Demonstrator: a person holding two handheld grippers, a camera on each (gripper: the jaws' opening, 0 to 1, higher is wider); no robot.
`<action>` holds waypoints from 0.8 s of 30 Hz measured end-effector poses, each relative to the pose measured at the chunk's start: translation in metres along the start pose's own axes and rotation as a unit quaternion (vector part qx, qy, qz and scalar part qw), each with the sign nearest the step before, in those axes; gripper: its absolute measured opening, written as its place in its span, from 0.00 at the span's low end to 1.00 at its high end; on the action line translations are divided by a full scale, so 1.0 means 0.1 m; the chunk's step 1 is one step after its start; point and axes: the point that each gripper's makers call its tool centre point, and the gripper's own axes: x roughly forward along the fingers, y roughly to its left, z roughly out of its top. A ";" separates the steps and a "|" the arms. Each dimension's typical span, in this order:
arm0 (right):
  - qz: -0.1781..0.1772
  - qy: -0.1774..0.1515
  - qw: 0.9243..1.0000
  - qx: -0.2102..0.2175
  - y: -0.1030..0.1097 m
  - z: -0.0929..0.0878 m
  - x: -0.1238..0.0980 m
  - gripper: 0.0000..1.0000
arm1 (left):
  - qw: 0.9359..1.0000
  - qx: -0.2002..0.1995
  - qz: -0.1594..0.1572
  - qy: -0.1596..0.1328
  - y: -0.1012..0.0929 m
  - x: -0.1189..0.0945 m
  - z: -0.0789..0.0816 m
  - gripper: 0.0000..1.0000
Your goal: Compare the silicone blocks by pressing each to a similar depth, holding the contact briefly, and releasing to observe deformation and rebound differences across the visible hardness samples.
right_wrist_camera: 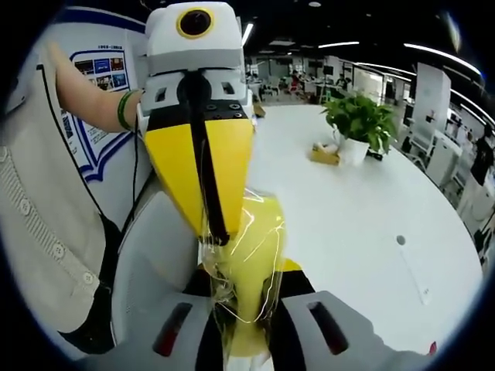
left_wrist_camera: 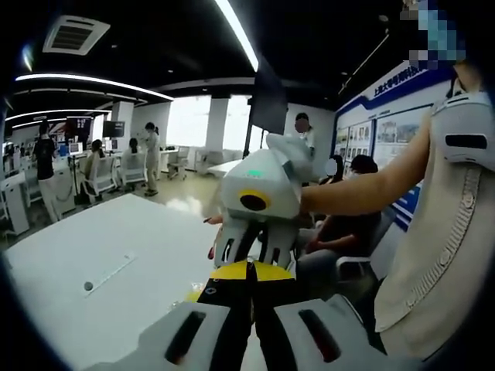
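Potted plant [right_wrist_camera: 357, 124] on the table [right_wrist_camera: 363, 209], perhaps mid-table.

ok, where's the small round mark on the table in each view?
Left gripper view: round mark lower left, on the white table.
Right gripper view: right of centre, with a pale strip running from it.
Shared landmark: the person's cream top, right edge there, left edge here.

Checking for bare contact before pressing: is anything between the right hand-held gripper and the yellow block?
Yes: glossy clear film wraps the yellow block, so it lies between the block and the right hand-held gripper. The left hand-held gripper touches the block's top.
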 end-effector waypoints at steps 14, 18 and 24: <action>0.001 0.001 0.999 -0.043 -0.06 -0.01 0.04 0.12 | 1.000 -0.014 0.005 0.008 0.02 -0.03 -0.05 0.00; -0.001 -0.001 0.999 -0.054 -0.07 0.00 0.05 0.13 | 1.000 -0.013 0.008 0.007 0.03 -0.04 -0.05 0.00; 0.000 -0.001 0.998 -0.059 -0.09 0.00 0.05 0.14 | 1.000 -0.011 0.012 0.001 0.05 -0.05 -0.04 0.00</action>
